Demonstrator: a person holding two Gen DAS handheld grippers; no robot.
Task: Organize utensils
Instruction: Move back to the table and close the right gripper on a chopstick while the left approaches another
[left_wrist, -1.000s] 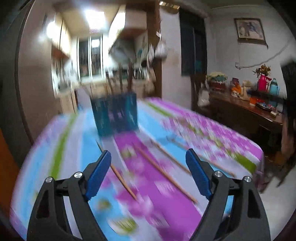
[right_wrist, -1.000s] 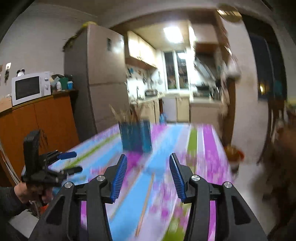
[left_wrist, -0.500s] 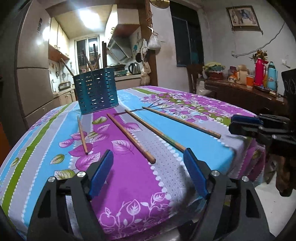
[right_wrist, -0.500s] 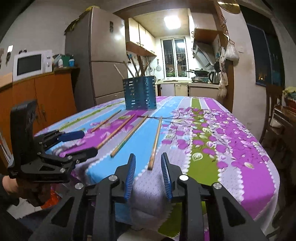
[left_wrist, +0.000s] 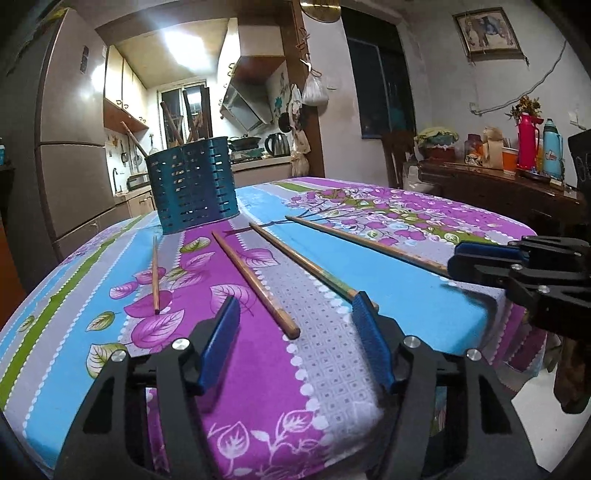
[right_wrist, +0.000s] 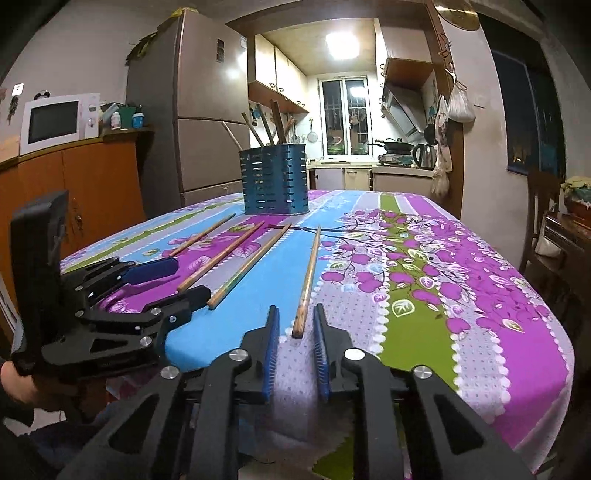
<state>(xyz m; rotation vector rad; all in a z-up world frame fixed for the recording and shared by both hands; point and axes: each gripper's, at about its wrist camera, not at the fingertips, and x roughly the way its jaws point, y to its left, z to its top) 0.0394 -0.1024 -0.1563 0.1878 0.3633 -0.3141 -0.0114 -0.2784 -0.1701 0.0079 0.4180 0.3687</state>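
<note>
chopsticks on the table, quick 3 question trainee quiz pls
1. How many chopsticks lie loose on the tablecloth?
2. True or false: the right gripper has its jaws shut on a chopstick.
3. Which chopstick does the right gripper line up with? A) the leftmost B) the rightmost C) one standing in the blue holder

Key
1. Four; more stand in the holder.
2. False. The jaws are narrowly open, with the near end of the chopstick just ahead of the gap. The left gripper is wide open.
3. B
</note>
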